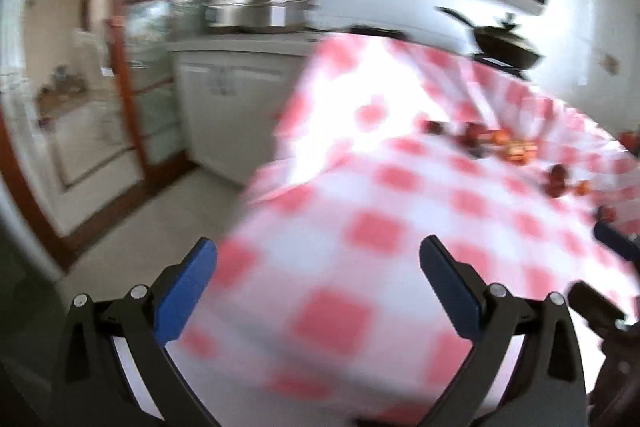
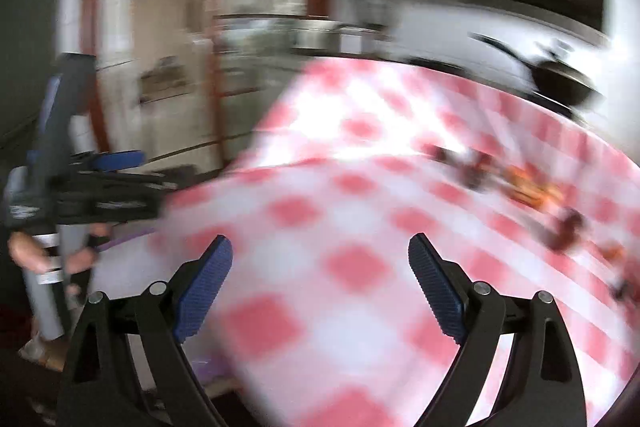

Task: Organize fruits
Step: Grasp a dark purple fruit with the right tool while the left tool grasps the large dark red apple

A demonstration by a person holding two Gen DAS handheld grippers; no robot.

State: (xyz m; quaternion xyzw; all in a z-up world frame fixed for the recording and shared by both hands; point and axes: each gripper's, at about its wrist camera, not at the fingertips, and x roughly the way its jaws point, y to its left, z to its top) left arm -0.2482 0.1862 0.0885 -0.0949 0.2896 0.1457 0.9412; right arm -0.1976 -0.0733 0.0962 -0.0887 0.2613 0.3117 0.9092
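Observation:
Both views are blurred by motion. Several small red and orange fruits (image 1: 516, 147) lie scattered on a red-and-white checked tablecloth (image 1: 360, 211), far to the right of my left gripper (image 1: 318, 251). That gripper is open above the cloth's near part, with nothing between its blue pads. My right gripper (image 2: 320, 247) is open too and holds nothing; the same fruits (image 2: 528, 187) lie on the cloth (image 2: 352, 227) ahead to its right. In the right wrist view the left gripper (image 2: 120, 163) shows at the left edge, held by a hand (image 2: 24, 247).
Behind the table a counter (image 1: 240, 43) carries metal pots (image 1: 248, 13), and a dark pan (image 1: 504, 43) stands at the back right. A wood-framed glass door (image 1: 132, 67) and pale floor (image 1: 160, 219) lie to the left of the table's edge.

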